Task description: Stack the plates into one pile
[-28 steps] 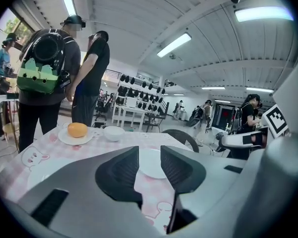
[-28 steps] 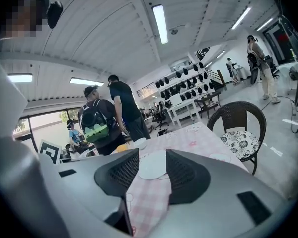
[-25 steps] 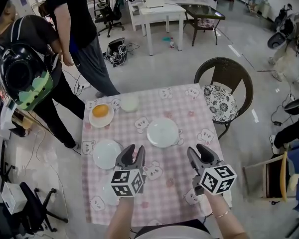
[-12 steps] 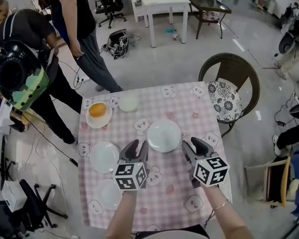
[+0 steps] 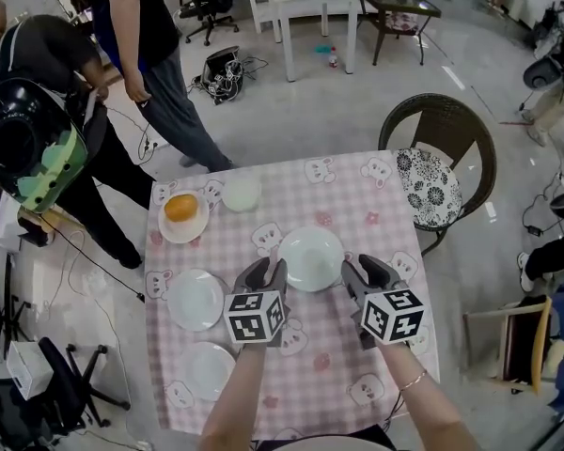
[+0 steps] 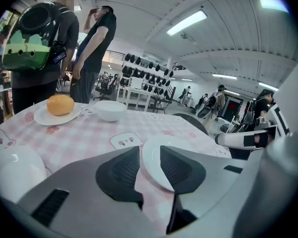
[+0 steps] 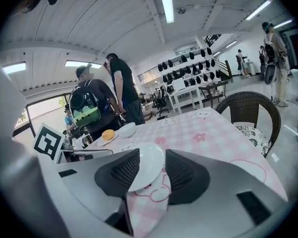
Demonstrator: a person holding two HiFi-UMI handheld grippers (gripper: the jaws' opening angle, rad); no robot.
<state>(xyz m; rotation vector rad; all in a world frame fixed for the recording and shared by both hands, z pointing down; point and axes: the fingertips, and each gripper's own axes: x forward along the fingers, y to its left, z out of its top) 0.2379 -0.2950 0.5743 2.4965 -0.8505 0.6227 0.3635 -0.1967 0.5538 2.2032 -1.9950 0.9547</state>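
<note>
A white plate [image 5: 311, 257] lies mid-table on the pink checked cloth [image 5: 357, 205]. My left gripper [image 5: 266, 273] sits at its near-left rim and my right gripper [image 5: 362, 271] at its near-right rim. Both are open, and their jaws hold nothing. The left gripper view shows that plate [image 6: 156, 163] just beyond the left gripper [image 6: 150, 157]; the right gripper view shows the plate [image 7: 145, 163] beyond the right gripper [image 7: 164, 168]. Two more empty plates lie at the left [image 5: 196, 299] and the near left [image 5: 211, 371]. The left plate [image 6: 15, 168] also shows in the left gripper view.
A plate with an orange [image 5: 182, 209] and a small white bowl [image 5: 241, 194] stand at the far left of the table. A wicker chair [image 5: 439, 148] stands off the far right corner. Two people [image 5: 38, 130] stand close to the table's left side.
Both grippers have moved forward over the table and now flank the middle plate's near rim. Their jaws stay open.
</note>
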